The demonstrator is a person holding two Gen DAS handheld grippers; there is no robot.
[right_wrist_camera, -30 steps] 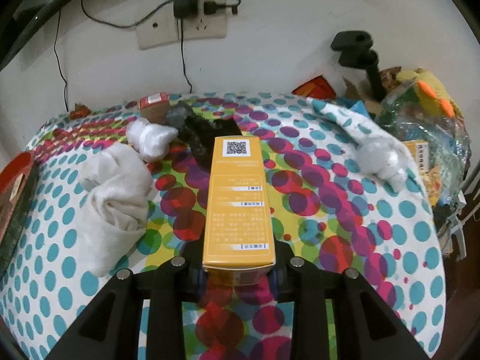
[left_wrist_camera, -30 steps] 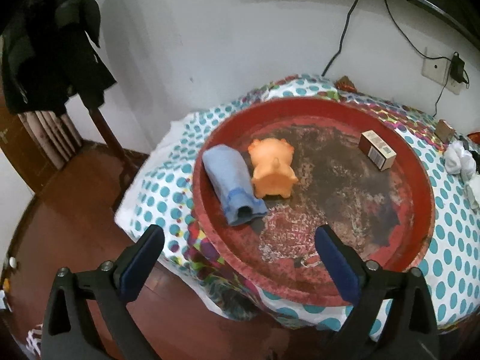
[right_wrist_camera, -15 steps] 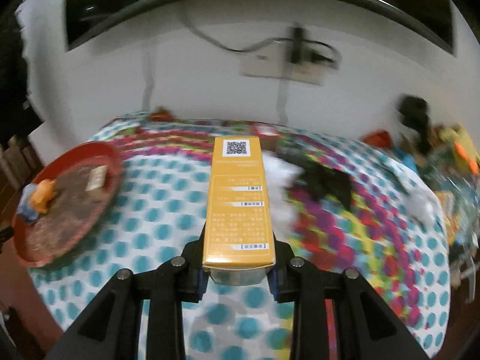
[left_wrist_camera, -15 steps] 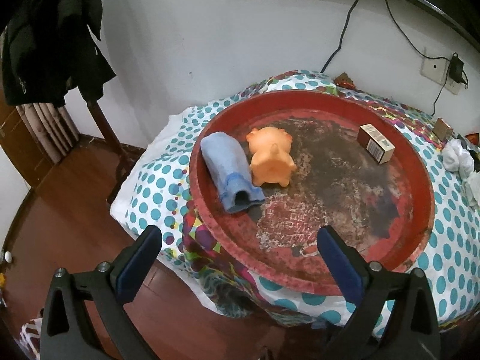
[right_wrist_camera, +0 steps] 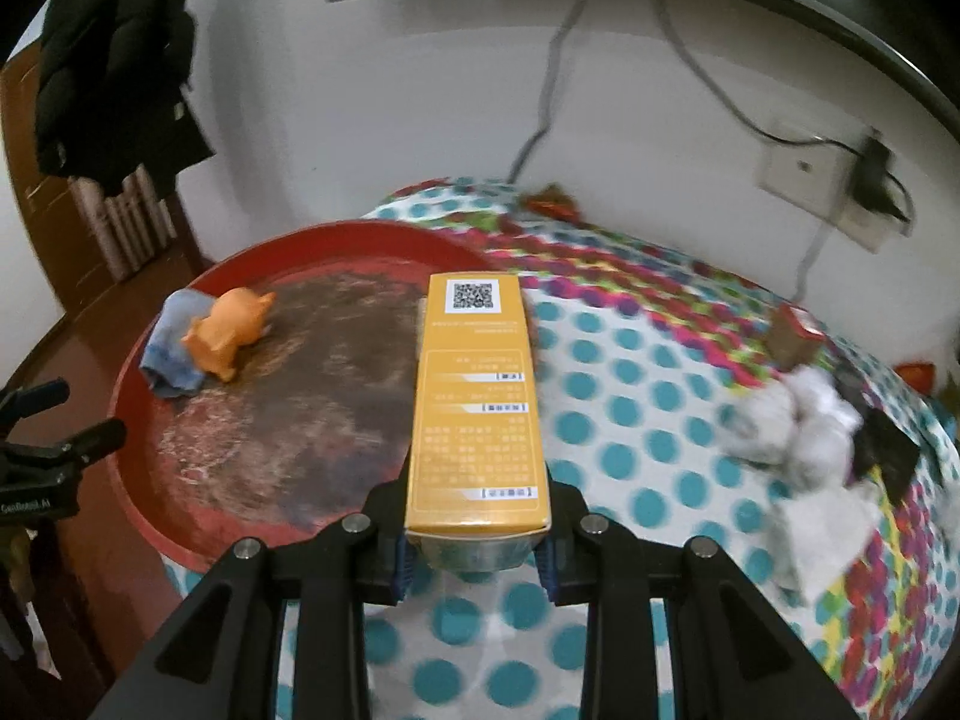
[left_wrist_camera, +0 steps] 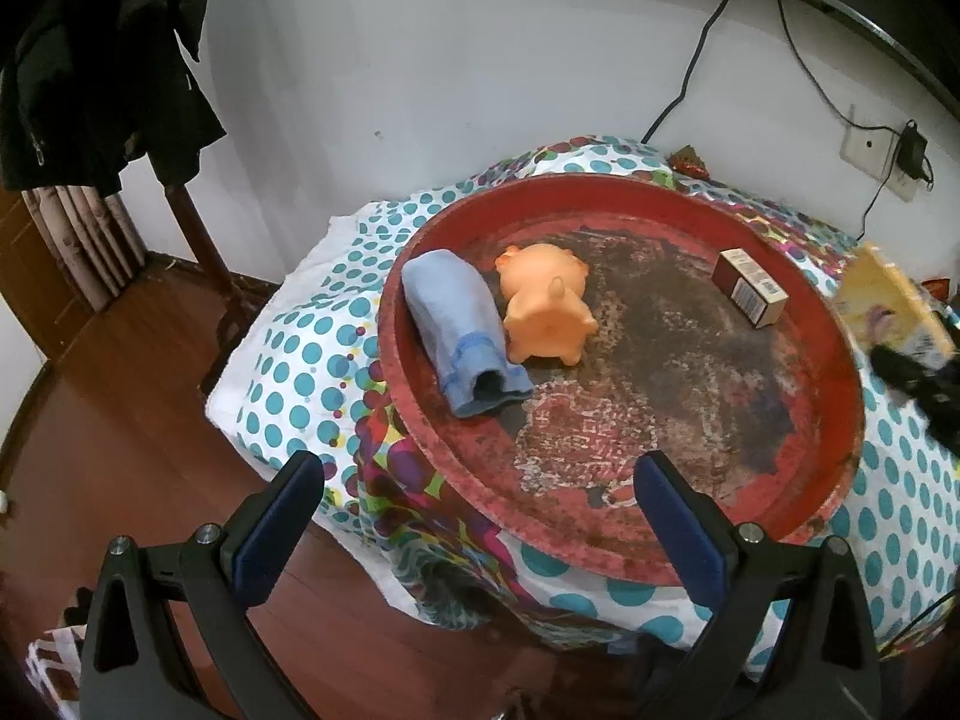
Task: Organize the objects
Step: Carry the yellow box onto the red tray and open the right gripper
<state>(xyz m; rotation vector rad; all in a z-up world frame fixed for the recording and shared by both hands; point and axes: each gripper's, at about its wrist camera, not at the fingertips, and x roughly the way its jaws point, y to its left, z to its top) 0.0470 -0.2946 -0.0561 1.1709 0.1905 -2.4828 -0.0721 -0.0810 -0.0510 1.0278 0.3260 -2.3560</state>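
Polka-dot tablecloth (right_wrist_camera: 606, 396), round red tray (left_wrist_camera: 840, 360), white wall (left_wrist_camera: 450, 60), wooden floor (left_wrist_camera: 120, 420)

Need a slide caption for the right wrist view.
Right gripper carries a yellow box toward the red tray.

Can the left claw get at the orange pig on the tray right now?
Probably yes: the left claw is open and empty at the tray's near edge, and nothing stands between it and the pig.
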